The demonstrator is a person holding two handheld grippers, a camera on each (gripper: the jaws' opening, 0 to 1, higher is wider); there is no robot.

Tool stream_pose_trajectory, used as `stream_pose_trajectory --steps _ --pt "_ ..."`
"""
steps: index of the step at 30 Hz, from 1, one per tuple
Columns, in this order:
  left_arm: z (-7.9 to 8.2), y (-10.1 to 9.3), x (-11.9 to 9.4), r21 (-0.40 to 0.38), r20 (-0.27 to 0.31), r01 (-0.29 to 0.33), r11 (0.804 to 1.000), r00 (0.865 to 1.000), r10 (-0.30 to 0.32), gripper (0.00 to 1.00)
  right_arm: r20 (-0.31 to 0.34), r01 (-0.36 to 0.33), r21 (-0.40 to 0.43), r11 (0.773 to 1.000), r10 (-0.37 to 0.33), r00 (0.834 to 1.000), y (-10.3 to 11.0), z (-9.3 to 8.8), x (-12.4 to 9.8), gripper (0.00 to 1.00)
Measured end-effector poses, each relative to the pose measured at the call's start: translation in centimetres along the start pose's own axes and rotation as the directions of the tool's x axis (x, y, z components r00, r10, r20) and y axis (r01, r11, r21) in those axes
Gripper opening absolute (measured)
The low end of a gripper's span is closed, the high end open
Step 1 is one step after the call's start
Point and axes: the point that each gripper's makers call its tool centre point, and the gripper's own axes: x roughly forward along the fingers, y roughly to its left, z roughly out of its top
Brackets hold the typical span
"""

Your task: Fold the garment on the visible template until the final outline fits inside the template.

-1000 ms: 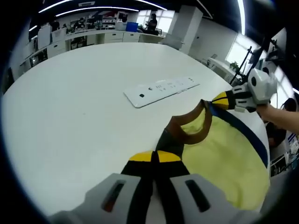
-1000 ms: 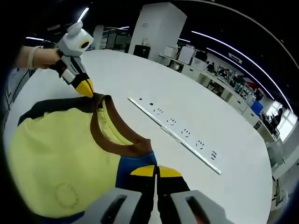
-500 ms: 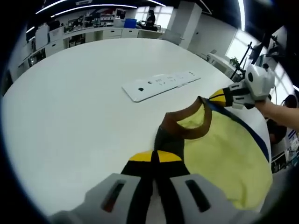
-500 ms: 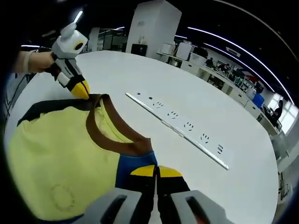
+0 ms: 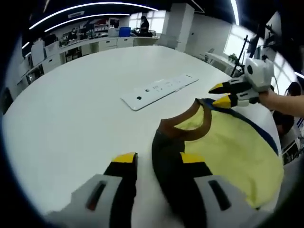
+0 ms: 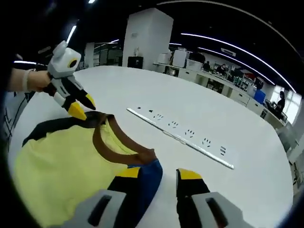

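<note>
Left gripper (image 5: 154,164) at bottom centre of the left gripper view, jaws spread apart, yellow tips well separated. Right gripper (image 6: 159,173) at bottom centre of the right gripper view, jaws likewise parted. Also seen at right edge of the left gripper view, held in a hand (image 5: 275,99).

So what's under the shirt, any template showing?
The shirt lies on the bare white table. No template outline shows around its edges; whatever lies beneath it is covered. The power strip lies apart, beside the collar.
</note>
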Motion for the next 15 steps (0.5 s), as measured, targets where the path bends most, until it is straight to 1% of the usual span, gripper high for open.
stream_pose_trajectory --steps 1,2,3,4,5,6,7,8,9,11,14,15 --pt "0.0 -0.3 -0.2 0.006 -0.002 0.011 1.0 1.0 -0.011 0.4 0.023 -0.045 0.039 0.998 0.044 0.999 0.6 0.2 -0.1 0.41" --pt "0.0 -0.4 -0.4 0.009 0.002 0.018 1.0 1.0 -0.018 0.41 0.028 -0.061 0.076 0.995 0.059 0.998 0.8 0.2 -0.2 0.48" --pt "0.2 -0.7 -0.7 0.016 0.017 0.023 1.0 1.0 -0.024 0.44 0.035 -0.072 0.099 0.992 0.069 0.997 0.8 0.1 -0.3 0.57" --pt "0.4 -0.8 -0.9 0.026 0.023 0.025 0.999 0.999 -0.026 0.49 0.026 -0.078 0.117 0.99 0.075 0.997 0.9 -0.1 -0.5 0.62" --pt "0.8 -0.9 -1.1 0.039 0.048 0.016 0.999 0.999 -0.017 0.57 0.033 -0.081 0.122 0.989 0.078 0.996 0.8 -0.1 -0.7 0.63" --pt "0.9 -1.0 -1.3 0.042 0.055 0.013 0.999 0.998 -0.015 0.69 0.037 -0.088 0.133 0.987 0.084 0.996 0.9 -0.1 -0.9 0.65" --pt "1.1 -1.2 -1.5 0.047 0.071 0.013 0.999 0.997 -0.017 0.77 0.034 -0.095 0.147 0.985 0.091 0.995 1.0 -0.2 -1.1 0.67" --pt "1.3 -1.6 -1.8 0.059 0.086 0.023 0.998 0.996 -0.028 0.82 0.041 -0.107 0.156 0.982 0.102 0.994 1.2 -0.2 -1.3 0.7" --pt "1.5 -2.0 -2.1 0.069 0.095 0.036 0.997 0.995 -0.042 0.83 0.043 -0.111 0.156 0.982 0.105 0.994 1.3 -0.2 -1.5 0.76" --pt "1.5 -2.4 -2.5 0.075 0.091 0.048 0.996 0.994 -0.055 0.86 0.037 -0.12 0.152 0.981 0.116 0.993 1.6 -0.2 -1.8 0.83" --pt "1.7 -2.8 -3.0 0.107 0.097 0.051 0.993 0.993 -0.062 0.94 0.024 -0.139 0.135 0.981 0.137 0.99 2.4 -0.3 -2.2 0.94" --pt "1.6 -2.9 -3.2 0.108 0.094 0.052 0.993 0.994 -0.062 0.96 0.02 -0.142 0.13 0.981 0.14 0.99 2.5 -0.3 -2.3 1.0"
